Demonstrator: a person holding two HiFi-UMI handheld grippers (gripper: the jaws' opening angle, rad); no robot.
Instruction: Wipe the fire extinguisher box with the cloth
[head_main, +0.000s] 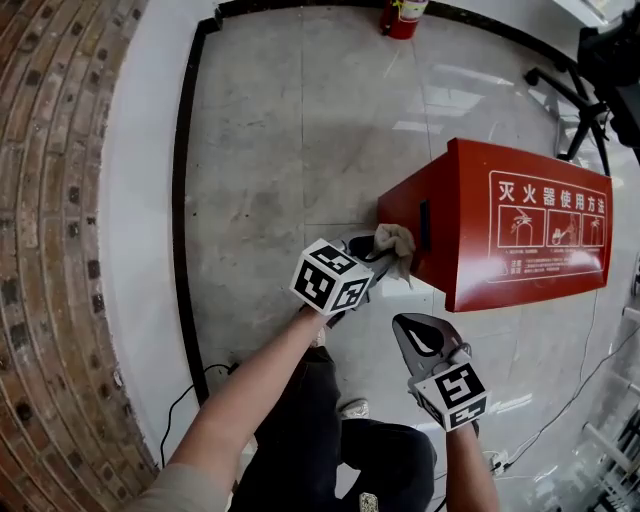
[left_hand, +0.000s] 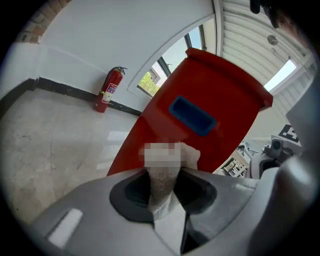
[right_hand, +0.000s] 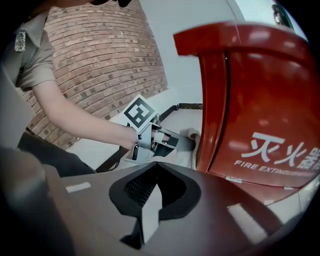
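Observation:
The red fire extinguisher box (head_main: 500, 225) stands on the floor at the right, with white print on its front. A pale cloth (head_main: 395, 243) is pressed against the box's left side, beside a dark handle recess (left_hand: 192, 116). My left gripper (head_main: 375, 252) is shut on the cloth (left_hand: 162, 187), which bunches out ahead of its jaws. The right gripper view shows the left gripper (right_hand: 170, 142) holding the cloth (right_hand: 192, 135) at the box's edge (right_hand: 212, 100). My right gripper (head_main: 420, 338) hangs lower, in front of the box, shut with nothing in it (right_hand: 152, 197).
A red fire extinguisher (head_main: 403, 15) stands by the far wall. A black tripod (head_main: 580, 100) is behind the box at the right. A brick wall (head_main: 50, 250) curves along the left. A black cable (head_main: 190, 390) lies on the floor near the person's legs.

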